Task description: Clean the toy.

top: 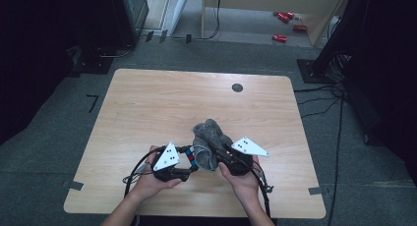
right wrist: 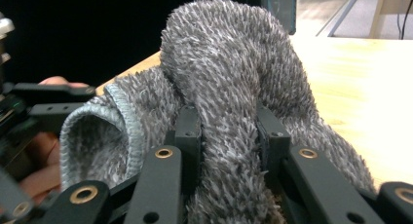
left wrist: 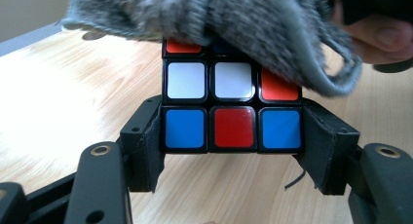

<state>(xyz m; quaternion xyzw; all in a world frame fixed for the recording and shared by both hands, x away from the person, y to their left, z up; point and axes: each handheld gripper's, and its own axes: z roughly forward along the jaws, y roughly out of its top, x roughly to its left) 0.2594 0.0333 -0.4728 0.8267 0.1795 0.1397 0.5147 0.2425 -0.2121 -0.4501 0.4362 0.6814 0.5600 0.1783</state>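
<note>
A twisty colour cube point(left wrist: 233, 107) with white, blue, red and orange squares sits between the jaws of my left gripper point(left wrist: 233, 143), whose pads press on its two sides. In the high view the left gripper point(top: 189, 162) holds the cube point(top: 191, 157) low over the table's front middle. A fluffy grey cloth point(right wrist: 229, 87) is bunched between the jaws of my right gripper point(right wrist: 228, 136), which is shut on it. The cloth point(left wrist: 234, 24) drapes over the cube's top. In the high view the cloth point(top: 210, 142) rises in front of the right gripper point(top: 221, 150).
The wooden table point(top: 162, 103) has a dark round grommet point(top: 237, 87) near its far edge. Black cables trail from both grippers towards the front edge. Red cans point(top: 286, 24) lie on the floor beyond the table.
</note>
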